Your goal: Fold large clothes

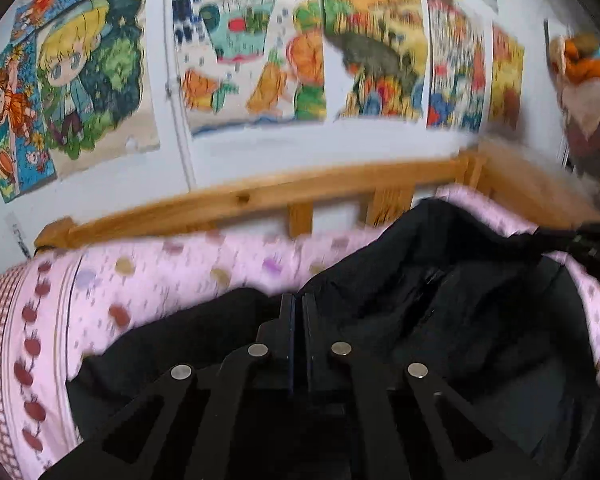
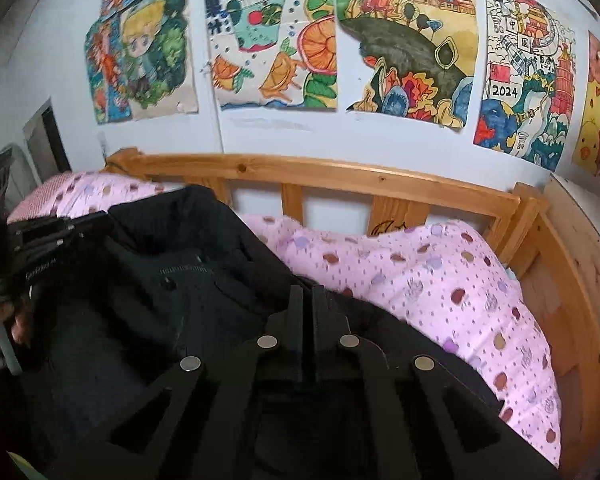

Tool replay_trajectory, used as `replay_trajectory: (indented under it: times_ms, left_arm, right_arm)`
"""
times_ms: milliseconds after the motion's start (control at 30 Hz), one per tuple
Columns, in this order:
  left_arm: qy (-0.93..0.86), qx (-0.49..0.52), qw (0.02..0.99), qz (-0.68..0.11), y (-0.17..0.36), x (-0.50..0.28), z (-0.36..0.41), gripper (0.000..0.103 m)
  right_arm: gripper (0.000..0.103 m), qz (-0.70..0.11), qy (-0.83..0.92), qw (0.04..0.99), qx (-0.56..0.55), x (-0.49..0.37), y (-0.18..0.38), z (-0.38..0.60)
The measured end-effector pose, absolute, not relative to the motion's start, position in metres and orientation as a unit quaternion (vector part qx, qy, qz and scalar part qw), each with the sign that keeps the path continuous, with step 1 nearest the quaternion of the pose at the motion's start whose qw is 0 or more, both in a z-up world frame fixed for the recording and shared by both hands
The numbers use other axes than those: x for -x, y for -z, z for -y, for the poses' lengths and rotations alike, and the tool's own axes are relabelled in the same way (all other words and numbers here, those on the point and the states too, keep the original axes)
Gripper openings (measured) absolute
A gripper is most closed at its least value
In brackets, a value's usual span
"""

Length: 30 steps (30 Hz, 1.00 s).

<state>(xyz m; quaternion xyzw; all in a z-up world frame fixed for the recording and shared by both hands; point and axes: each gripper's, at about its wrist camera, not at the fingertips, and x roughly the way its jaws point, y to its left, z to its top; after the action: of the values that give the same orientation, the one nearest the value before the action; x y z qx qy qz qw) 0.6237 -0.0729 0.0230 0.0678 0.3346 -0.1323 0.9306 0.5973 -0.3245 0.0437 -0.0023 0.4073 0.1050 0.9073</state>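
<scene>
A large black jacket [image 1: 440, 312] lies spread on the bed, with a zipper and a snap button showing; it also fills the lower left of the right wrist view [image 2: 172, 288]. My left gripper [image 1: 298, 304] has its jaws pressed together on a fold of the jacket's near edge. My right gripper [image 2: 310, 296] is likewise shut on the jacket's fabric. The left gripper also shows at the left edge of the right wrist view [image 2: 48, 236], and the right gripper at the right edge of the left wrist view [image 1: 588, 240], each holding a lifted part of the jacket.
A pink dotted quilt [image 2: 452, 280] covers the bed, bunched up at the right. A wooden bed rail [image 2: 340, 176] runs behind it, against a white wall with several children's drawings [image 2: 276, 40]. Hanging clothes [image 1: 588, 92] are at far right.
</scene>
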Motion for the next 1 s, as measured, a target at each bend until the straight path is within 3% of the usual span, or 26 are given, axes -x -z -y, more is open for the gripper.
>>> replay_trajectory:
  times_ms: [400,667,767,833,867,900,1000]
  left_arm:
    - [0.142,-0.128,0.885,-0.425,0.034,-0.623,0.083,0.004]
    - [0.174,-0.107,0.922,-0.327,-0.005,-0.594,0.07,0.01]
    - [0.195,-0.073,0.935,-0.287,-0.025,-0.586,0.066,0.024]
    - [0.203,-0.035,0.942,-0.266,-0.04,-0.589,0.066,0.067]
    - [0.193,-0.023,0.947,-0.257,-0.045,-0.593,0.066,0.074]
    - [0.182,-0.01,0.951,-0.25,-0.05,-0.6,0.067,0.075]
    - [0.156,0.038,0.951,-0.263,-0.056,-0.628,0.069,0.075]
  right_arm:
    - [0.0,-0.494,-0.127,0.86,0.022,-0.577,0.042,0.314]
    - [0.001,-0.426,-0.159,0.889,-0.044,-0.558,-0.008,0.339]
    - [0.005,-0.395,-0.158,0.903,-0.061,-0.566,-0.036,0.345]
    - [0.017,-0.386,-0.156,0.904,-0.092,-0.584,-0.046,0.349]
    - [0.031,-0.384,-0.155,0.903,-0.117,-0.595,-0.048,0.351]
    - [0.04,-0.384,-0.154,0.899,-0.145,-0.609,-0.049,0.353]
    - [0.04,-0.404,-0.166,0.876,-0.207,-0.646,-0.037,0.346]
